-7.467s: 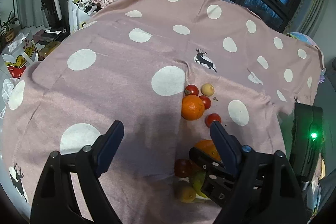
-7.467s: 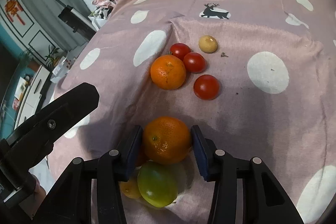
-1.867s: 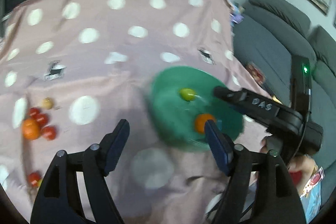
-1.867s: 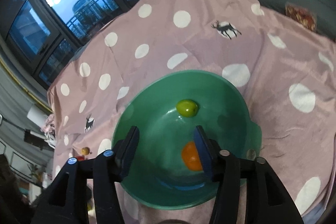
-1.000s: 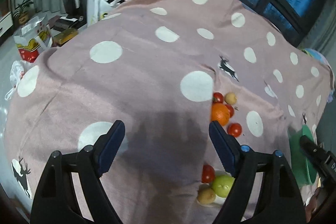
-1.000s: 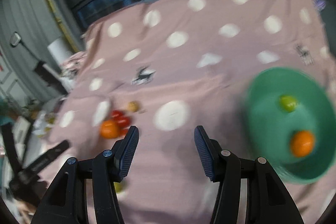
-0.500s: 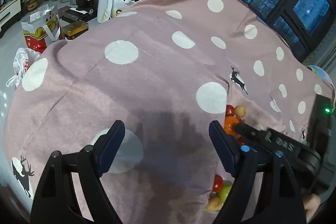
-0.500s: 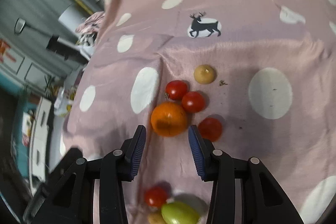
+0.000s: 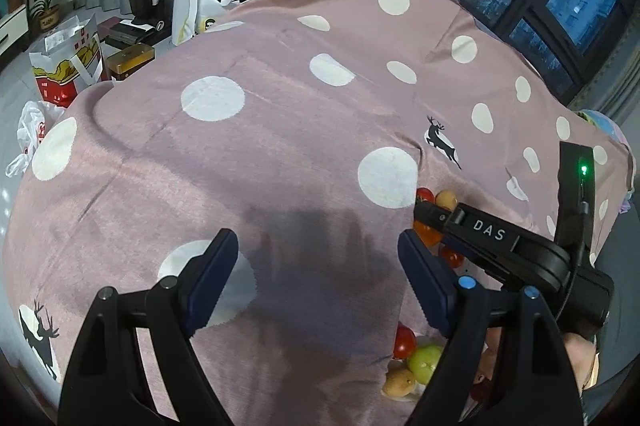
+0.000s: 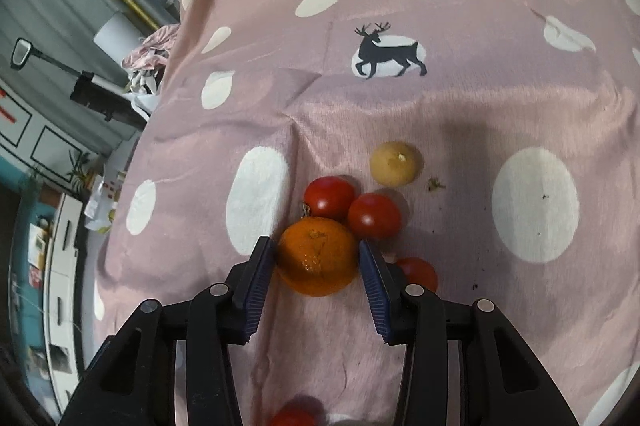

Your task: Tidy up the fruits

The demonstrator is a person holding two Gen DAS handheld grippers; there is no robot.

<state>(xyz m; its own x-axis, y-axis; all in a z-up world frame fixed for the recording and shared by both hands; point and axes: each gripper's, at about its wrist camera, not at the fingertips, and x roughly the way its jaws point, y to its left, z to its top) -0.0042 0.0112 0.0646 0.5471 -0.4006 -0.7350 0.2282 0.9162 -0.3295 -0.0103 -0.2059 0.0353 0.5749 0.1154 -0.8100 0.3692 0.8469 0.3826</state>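
Readable text: one marking only.
White letters "DAS" stood on the black arm of the right gripper point(image 9: 430, 222), seen from the left wrist near the tablecloth's point(image 9: 280, 146) right edge.

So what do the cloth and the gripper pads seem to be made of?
Cloth: probably a woven fabric with a slight sheen; it creases and shows fine ribbing. Pads of the right gripper: likely dark blue rubber or soft plastic, matte and ridged.
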